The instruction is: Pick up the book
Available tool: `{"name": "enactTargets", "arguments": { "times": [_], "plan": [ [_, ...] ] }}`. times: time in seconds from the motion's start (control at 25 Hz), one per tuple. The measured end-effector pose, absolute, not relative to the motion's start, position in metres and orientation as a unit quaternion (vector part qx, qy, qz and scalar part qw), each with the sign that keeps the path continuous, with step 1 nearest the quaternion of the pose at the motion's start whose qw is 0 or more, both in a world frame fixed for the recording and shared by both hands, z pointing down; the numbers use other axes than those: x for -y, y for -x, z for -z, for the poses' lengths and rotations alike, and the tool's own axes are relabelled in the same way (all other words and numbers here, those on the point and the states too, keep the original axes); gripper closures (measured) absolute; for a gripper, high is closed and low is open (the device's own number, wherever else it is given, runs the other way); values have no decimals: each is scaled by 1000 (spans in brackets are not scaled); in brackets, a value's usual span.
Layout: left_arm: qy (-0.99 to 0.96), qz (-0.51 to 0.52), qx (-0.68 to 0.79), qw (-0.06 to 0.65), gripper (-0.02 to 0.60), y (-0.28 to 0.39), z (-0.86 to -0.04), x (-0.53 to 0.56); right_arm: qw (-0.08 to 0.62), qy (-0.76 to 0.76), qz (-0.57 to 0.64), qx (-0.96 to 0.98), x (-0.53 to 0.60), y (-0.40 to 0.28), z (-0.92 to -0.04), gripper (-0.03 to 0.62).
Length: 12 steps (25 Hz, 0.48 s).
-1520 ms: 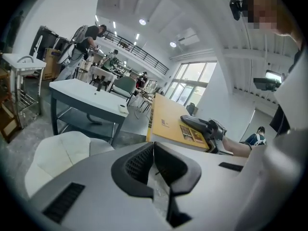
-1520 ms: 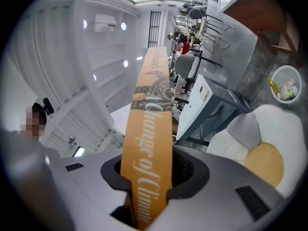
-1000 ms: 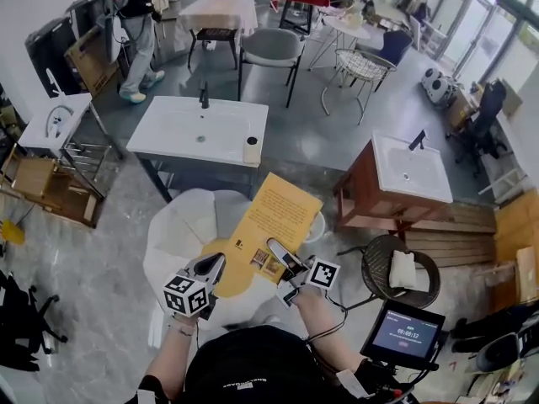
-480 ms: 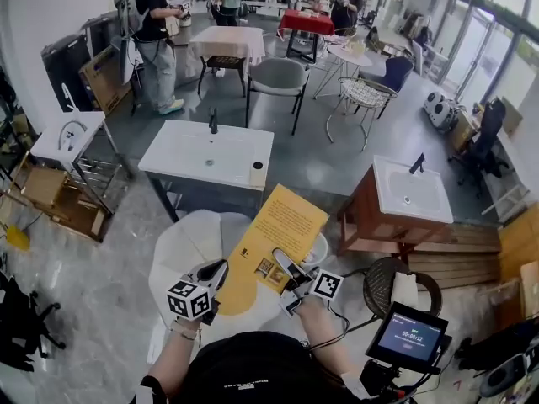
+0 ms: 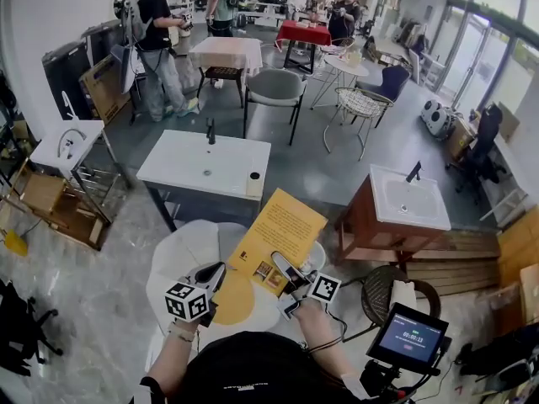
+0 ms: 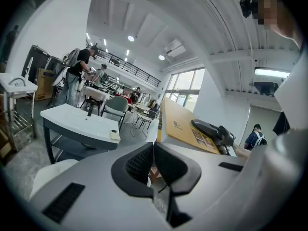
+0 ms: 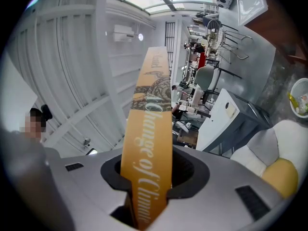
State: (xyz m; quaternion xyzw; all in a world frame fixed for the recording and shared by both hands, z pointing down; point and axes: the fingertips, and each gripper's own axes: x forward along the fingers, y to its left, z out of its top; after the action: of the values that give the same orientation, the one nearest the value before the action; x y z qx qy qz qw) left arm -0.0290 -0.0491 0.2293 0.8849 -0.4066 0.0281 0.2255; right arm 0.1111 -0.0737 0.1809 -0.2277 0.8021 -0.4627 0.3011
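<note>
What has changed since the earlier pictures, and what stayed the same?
Little changed. Both grippers seem to have risen slightly, carrying the book, held in the right gripper, a bit higher. Nothing was taken or let go. The right gripper stays shut on the book; the left gripper stays shut and empty beside it.

White washbasin table (image 5: 202,165) at centre, black tap (image 5: 210,131) upright, small cylinder (image 5: 253,179) on its near right corner. Wooden vanity with white sink (image 5: 404,199) to the right — grey chair (image 5: 274,87) and wire chair (image 5: 358,103) beyond. Lit screen (image 5: 404,338) lower right.
</note>
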Motion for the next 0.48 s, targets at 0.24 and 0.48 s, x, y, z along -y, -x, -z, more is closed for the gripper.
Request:
{"name": "enactTargets", "arguments": {
  "times": [0.24, 0.48],
  "plan": [
    [-882, -27, 408, 234, 566, 31, -234, 47, 303, 233, 468, -797, 72, -112, -185, 430],
    [-882, -29, 406, 238, 566, 31, -235, 46, 301, 236, 474, -793, 70, -111, -189, 430]
  ]
}}
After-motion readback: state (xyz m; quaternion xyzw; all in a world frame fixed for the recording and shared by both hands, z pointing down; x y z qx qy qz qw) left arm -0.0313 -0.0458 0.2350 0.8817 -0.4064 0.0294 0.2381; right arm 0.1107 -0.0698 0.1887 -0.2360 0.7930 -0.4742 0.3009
